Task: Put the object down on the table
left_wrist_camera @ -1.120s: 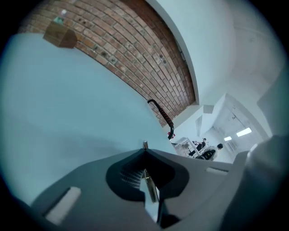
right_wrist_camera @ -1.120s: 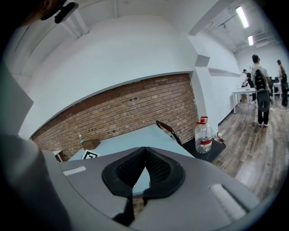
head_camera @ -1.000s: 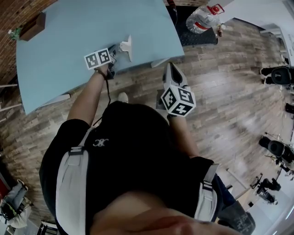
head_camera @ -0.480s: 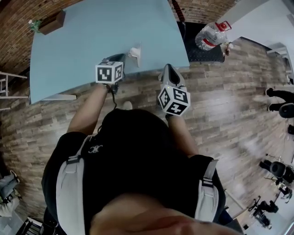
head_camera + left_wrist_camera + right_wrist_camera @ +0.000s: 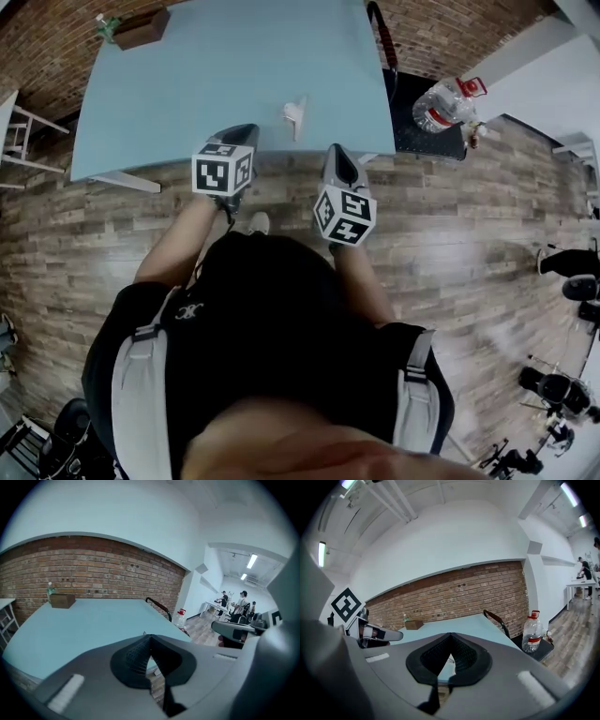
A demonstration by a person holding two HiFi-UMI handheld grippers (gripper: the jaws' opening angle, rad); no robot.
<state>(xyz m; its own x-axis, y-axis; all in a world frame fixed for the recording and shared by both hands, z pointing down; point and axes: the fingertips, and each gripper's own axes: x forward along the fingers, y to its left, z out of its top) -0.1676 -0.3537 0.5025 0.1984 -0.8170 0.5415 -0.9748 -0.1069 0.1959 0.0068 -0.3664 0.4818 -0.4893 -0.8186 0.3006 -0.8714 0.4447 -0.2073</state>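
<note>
White object [image 5: 296, 114] is lying on the blue surface [image 5: 187, 84]; left gripper [image 5: 244, 131] and right gripper [image 5: 335, 152] are hovering near it, fingers closed, gripping nothing.

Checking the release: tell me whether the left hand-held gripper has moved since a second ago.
Yes. The left hand-held gripper has drawn back from the white object to the near edge of the table.

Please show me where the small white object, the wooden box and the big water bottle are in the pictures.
small white object [image 5: 296, 113]: head view, the middle of its body.
wooden box [image 5: 142, 28]: head view, its top side.
water bottle [image 5: 441, 103]: head view, its clear body.
</note>
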